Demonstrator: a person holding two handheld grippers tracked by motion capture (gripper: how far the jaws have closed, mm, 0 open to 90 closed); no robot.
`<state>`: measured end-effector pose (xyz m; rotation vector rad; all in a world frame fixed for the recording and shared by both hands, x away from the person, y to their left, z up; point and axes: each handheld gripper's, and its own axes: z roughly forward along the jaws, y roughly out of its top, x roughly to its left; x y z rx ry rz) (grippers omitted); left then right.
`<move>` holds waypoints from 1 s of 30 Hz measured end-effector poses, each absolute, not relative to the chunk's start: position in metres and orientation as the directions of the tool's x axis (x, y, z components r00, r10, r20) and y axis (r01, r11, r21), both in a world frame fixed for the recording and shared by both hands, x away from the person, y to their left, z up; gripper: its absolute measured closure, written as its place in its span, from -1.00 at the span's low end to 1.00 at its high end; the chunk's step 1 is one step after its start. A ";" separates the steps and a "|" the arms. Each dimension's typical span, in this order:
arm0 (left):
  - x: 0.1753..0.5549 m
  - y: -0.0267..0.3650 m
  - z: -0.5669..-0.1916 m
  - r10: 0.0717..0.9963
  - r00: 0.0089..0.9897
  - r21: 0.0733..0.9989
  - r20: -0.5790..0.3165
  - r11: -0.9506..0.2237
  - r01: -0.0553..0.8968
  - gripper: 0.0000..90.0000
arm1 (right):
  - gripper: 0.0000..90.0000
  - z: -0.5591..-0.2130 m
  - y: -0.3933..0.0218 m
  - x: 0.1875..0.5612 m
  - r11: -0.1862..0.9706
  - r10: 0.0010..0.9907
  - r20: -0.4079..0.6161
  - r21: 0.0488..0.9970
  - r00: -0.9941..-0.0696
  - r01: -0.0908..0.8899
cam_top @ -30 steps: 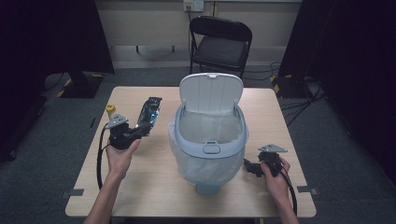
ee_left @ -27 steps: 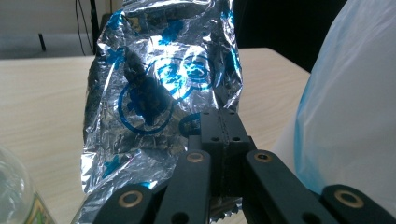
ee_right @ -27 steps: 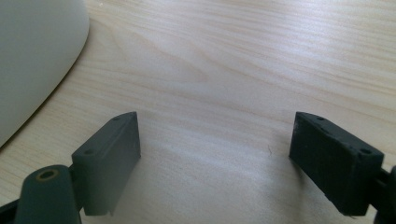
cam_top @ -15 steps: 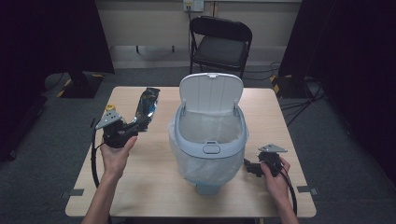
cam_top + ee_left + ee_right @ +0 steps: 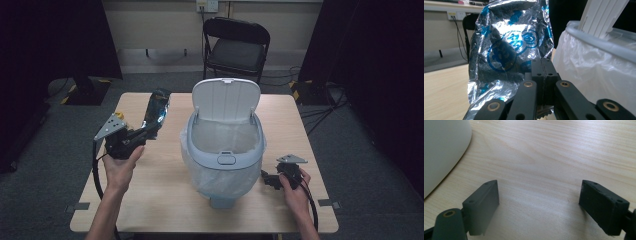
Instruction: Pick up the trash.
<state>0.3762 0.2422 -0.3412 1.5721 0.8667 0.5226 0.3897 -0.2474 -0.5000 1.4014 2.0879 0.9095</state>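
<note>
Currently the left gripper [image 5: 131,138] is clamped on a foil bag [image 5: 155,111], its jaws pressed together over the bag's lower edge, as the left gripper view confirms [image 5: 543,75]. The bag is held up off the table [image 5: 150,195], just left of the bin [image 5: 225,150] and apart from it.

Key relation: the bin opening lies to the right of the held bag and a little nearer the person. The bag's long axis runs up and away from the jaws, tilted slightly toward the bin. The left hand [image 5: 120,167] is the nearer one to the bag; the right hand [image 5: 295,187] is on the far side of the bin, low at the table.

The right gripper [image 5: 272,179] has its jaws spread wide with nothing between them; the right gripper view shows bare wood between its pads [image 5: 487,202] and a curve of the bin's base at upper left.

Bag appearance: crinkled silver foil with blue print, flattened, apparently empty or nearly so, hence light and floppy. Expect it to flex under motion.

Bin state: lid [image 5: 226,99] stands upright at the back, and a clear liner [image 5: 584,67] is folded over the rim. The opening is unobstructed. In judgement, the probable next move is a rightward carry over the rim, then release.
</note>
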 end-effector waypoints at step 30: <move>0.351 0.228 -0.277 0.741 0.667 0.997 -0.075 0.062 0.044 1.00 | -0.66 -0.500 -0.247 0.390 0.261 0.927 -0.013 0.738 -0.374 0.622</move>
